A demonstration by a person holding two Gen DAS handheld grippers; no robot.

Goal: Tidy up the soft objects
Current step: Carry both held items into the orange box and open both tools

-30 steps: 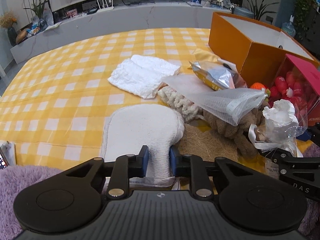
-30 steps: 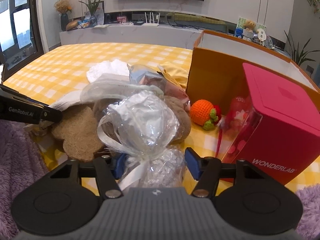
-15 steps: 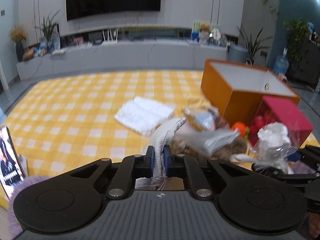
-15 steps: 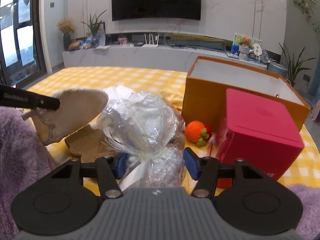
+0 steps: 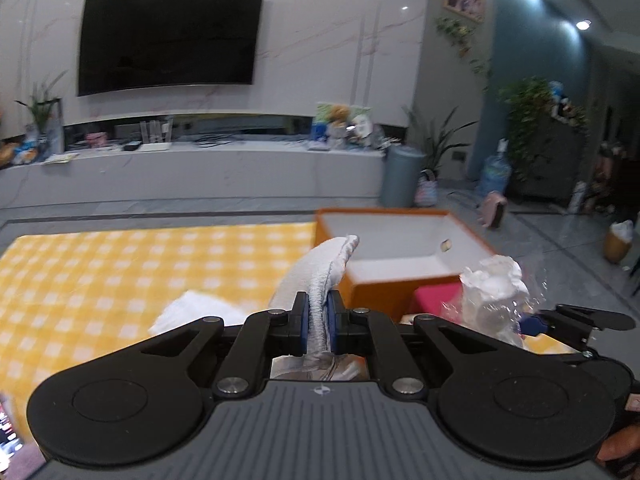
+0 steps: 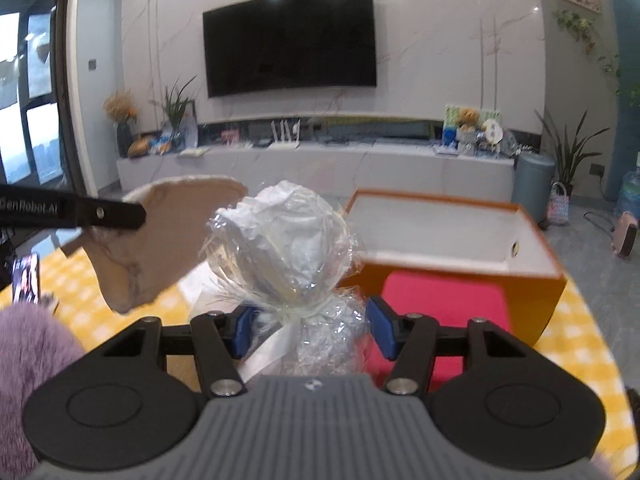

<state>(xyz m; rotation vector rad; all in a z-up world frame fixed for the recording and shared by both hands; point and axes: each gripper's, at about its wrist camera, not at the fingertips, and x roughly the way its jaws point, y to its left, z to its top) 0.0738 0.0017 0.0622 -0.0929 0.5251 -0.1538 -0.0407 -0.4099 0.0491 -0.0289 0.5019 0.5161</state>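
My left gripper [image 5: 318,322] is shut on a white fluffy pad [image 5: 320,272] and holds it up above the yellow checked table [image 5: 120,272]; the pad also shows in the right wrist view [image 6: 160,240]. My right gripper [image 6: 306,330] is shut on a clear cellophane-wrapped white bundle [image 6: 288,248] tied with a ribbon, also lifted; it shows in the left wrist view [image 5: 494,292]. An open orange box [image 5: 400,252] with a white inside stands just ahead, also seen in the right wrist view [image 6: 448,240].
A pink box [image 6: 440,308] lies in front of the orange box. A white folded cloth [image 5: 192,314] lies on the table. A purple fluffy item [image 6: 32,340] is at the near left. A phone [image 6: 26,280] stands at the left edge.
Both grippers have risen well above the table with their loads. The pile of soft things has dropped out of sight below, and the views now look over the orange box.
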